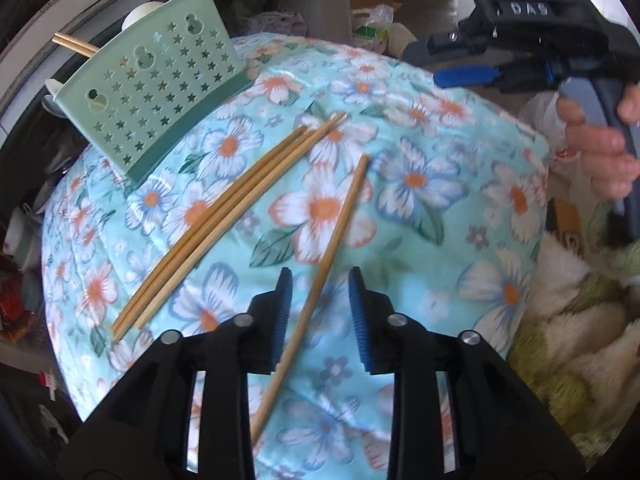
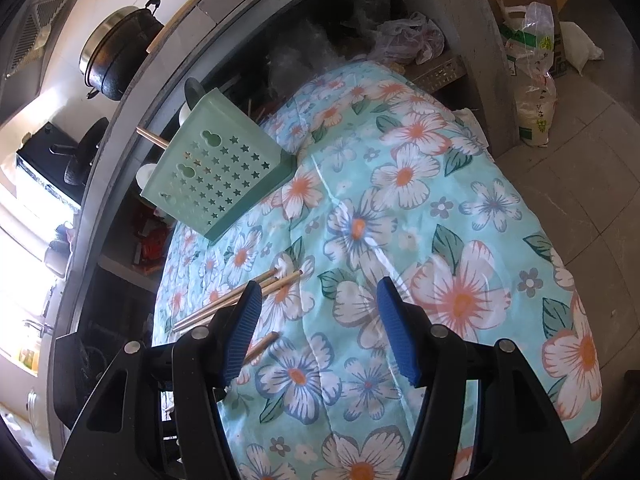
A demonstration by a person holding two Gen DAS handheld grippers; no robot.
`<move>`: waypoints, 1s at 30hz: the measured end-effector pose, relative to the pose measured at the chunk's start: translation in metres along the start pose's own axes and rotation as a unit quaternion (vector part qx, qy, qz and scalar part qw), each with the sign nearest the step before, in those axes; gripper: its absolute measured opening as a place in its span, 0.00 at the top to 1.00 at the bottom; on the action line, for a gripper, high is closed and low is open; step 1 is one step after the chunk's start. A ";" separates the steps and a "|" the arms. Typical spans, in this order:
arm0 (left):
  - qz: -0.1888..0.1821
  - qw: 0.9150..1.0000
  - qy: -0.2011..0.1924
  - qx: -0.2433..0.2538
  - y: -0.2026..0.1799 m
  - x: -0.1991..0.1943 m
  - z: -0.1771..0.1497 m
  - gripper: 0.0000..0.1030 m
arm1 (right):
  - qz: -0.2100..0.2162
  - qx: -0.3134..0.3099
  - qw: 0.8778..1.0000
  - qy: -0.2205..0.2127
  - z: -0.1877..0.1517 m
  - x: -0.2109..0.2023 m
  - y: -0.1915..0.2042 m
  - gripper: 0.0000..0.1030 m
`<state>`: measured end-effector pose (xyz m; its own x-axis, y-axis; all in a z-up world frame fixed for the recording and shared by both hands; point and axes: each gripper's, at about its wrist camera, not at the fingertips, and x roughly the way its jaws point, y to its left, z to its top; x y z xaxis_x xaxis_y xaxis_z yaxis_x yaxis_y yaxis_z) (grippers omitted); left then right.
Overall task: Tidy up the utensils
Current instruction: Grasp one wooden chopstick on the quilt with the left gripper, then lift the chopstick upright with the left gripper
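Note:
A green utensil holder (image 1: 156,100) with star holes stands at the far left of the floral cloth (image 1: 440,208), with a chopstick (image 1: 76,45) and white spoons sticking out. Three wooden chopsticks (image 1: 224,216) lie bundled on the cloth. A single chopstick (image 1: 320,276) lies apart and runs between the jaws of my open left gripper (image 1: 320,296), which hovers over it. My right gripper (image 1: 464,76) shows at upper right in the left wrist view. In the right wrist view it (image 2: 320,324) is open and empty above the cloth, right of the chopsticks (image 2: 240,296) and holder (image 2: 220,176).
A black pot (image 2: 116,52) sits on the counter behind. Plastic bags (image 2: 532,80) stand on the tiled floor at right. A fluffy white and green cloth (image 1: 576,320) lies right of the table. Cluttered shelves fill the space behind the holder.

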<state>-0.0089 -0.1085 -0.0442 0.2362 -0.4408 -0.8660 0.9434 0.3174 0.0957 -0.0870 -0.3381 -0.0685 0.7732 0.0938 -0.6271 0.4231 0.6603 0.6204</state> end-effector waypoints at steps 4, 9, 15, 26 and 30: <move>-0.006 1.000 -0.011 0.020 -0.016 0.009 0.015 0.68 | -0.001 0.004 1.000 -0.001 0.000 0.000 -0.003 0.43; -0.009 0.999 -0.012 0.033 -0.029 0.023 0.036 0.68 | 0.000 0.010 1.000 0.000 0.000 0.001 -0.008 0.43; -0.009 1.000 0.007 0.027 -0.033 0.046 0.054 0.72 | 0.007 0.022 1.000 0.003 0.000 0.002 -0.016 0.43; -0.001 1.000 0.012 0.014 -0.033 0.054 0.064 0.87 | 0.018 0.037 0.999 0.005 0.000 0.002 -0.030 0.43; 0.006 1.000 0.007 0.015 -0.032 0.055 0.068 0.95 | 0.023 0.039 0.999 0.005 -0.001 0.001 -0.030 0.43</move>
<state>-0.0106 -0.2001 -0.0612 0.2437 -0.4251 -0.8717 0.9475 0.2962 0.1205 -0.0991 -0.3572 -0.0882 0.7881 0.1298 -0.6016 0.4233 0.5952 0.6830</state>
